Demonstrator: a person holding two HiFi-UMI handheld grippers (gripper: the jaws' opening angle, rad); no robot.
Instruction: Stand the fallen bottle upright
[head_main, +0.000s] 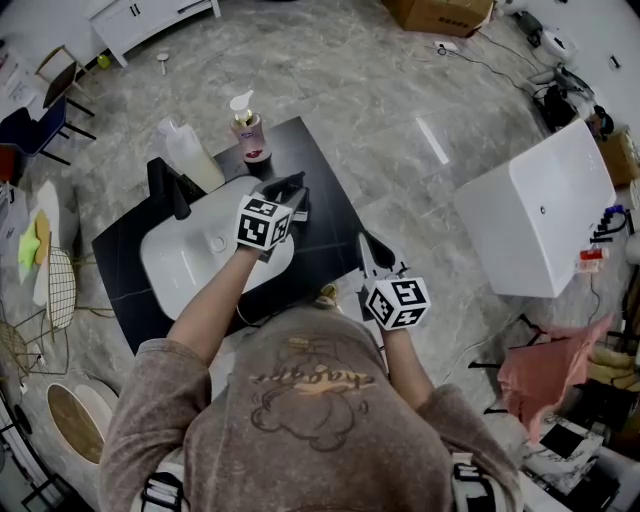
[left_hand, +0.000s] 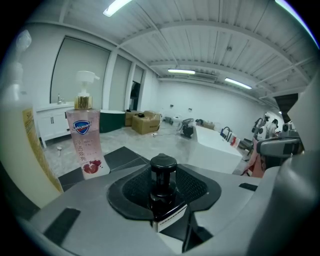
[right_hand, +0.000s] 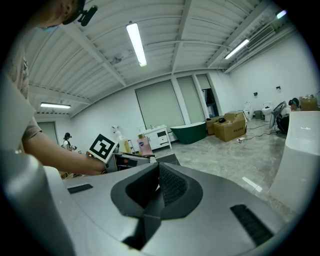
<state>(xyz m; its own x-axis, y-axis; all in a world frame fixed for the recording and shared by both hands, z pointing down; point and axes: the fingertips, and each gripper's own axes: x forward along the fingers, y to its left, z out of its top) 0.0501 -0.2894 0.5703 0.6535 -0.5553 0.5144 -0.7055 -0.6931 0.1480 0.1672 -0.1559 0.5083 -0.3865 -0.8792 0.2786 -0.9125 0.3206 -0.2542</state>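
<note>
A small black bottle (left_hand: 163, 172) with a round cap and a white label stands cap-up between the jaws of my left gripper (left_hand: 164, 186), which is shut on it. In the head view this gripper (head_main: 288, 192) is over the black counter (head_main: 325, 215), at the right rim of the white sink basin (head_main: 180, 262); the bottle itself is hard to make out there. My right gripper (head_main: 368, 248) hangs off the counter's right side with its pads together and nothing in them (right_hand: 158, 167).
A pink pump soap bottle (head_main: 247, 128) (left_hand: 86, 140) and a cream bottle (head_main: 190, 155) (left_hand: 22, 150) stand at the counter's far edge. A black faucet (head_main: 170, 190) rises left of the basin. A white bathtub (head_main: 540, 215) is at the right.
</note>
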